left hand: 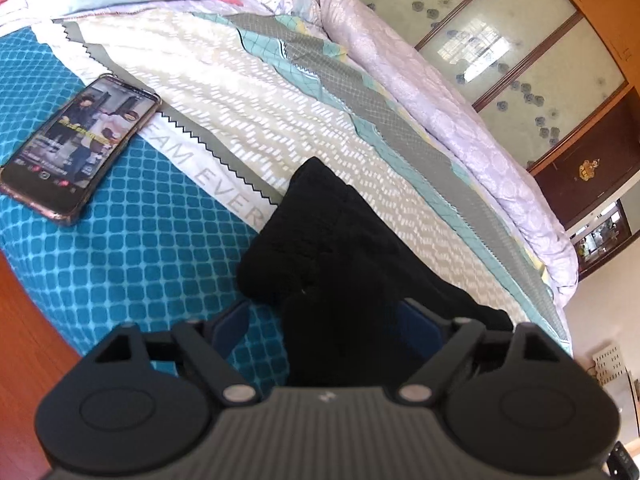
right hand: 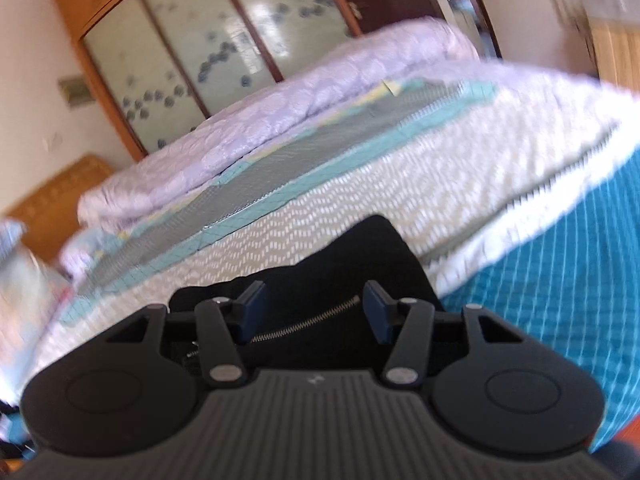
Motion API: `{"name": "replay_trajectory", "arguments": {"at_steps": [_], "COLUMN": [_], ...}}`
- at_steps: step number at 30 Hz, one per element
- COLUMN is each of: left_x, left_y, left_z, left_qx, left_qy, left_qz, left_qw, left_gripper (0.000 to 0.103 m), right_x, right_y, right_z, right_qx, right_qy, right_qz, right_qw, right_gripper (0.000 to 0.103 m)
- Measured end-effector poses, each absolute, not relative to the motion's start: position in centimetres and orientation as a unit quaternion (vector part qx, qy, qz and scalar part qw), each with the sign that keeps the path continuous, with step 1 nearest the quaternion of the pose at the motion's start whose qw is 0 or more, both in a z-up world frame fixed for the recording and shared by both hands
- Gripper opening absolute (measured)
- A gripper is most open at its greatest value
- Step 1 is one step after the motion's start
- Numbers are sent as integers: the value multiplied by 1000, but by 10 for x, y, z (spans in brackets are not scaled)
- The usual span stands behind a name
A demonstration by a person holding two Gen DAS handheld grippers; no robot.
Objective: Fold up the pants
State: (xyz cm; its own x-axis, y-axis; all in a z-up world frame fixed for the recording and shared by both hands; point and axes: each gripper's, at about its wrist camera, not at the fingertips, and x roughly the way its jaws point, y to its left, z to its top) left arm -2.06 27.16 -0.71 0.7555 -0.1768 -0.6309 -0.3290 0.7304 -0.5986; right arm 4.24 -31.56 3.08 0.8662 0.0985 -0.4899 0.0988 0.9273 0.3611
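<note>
We see the black pants (left hand: 340,248) bundled on the bed's near edge. Our left gripper (left hand: 320,320) stands wide around the cloth, gripping nothing; our right gripper (right hand: 316,312) hangs half-open above the zipper (right hand: 308,322), apparently clear

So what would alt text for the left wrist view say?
Open tongs straddle a heap of black pants on a bed, pads not pressing the cloth. A phone with a lit screen lies on the blue blanket to the left.
</note>
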Motion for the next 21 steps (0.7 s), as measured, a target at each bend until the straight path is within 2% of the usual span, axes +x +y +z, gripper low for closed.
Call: {"name": "replay_trajectory", "arguments": {"at_steps": [4,5,6,7,8,9,10,12,16,20,21], "left_x": [3,9,13,17,22,24,24,22,16,17,18], "left_y": [276,275,273,271,269,269,269,264,245,204,189], "left_z": [-29,-36,-40,-42,-46,-50,-52,-45,-12,28,37], "left_qx": [-407,-416,-420,-420,-427,-438,-446,-433,-380,-295,-262], "left_qy": [367,370,363,354,362,366,361,350,319,294,290], "left_qz": [11,5,7,8,5,13,15,13,-10,-49,-64], "left_qw": [836,831,832,835,828,821,819,830,868,908,918], "left_gripper": [87,83,72,57,29,21,19,15,15,14,15], "right_x": [45,48,52,57,63,68,75,89,122,147,145], "right_y": [-300,-295,-289,-279,-268,-258,-246,-221,-184,-152,-153], "right_z": [37,37,37,36,35,33,30,22,-6,-48,-48], "right_qx": [159,155,148,140,131,120,109,91,115,143,149], "right_qy": [246,248,252,257,263,270,279,302,357,457,448], "right_qz": [20,33,48,62,76,93,110,144,198,213,209], "right_qw": [956,956,955,954,953,951,948,938,905,851,856], "right_gripper": [57,57,57,56,55,48,37,25,23,21,20]}}
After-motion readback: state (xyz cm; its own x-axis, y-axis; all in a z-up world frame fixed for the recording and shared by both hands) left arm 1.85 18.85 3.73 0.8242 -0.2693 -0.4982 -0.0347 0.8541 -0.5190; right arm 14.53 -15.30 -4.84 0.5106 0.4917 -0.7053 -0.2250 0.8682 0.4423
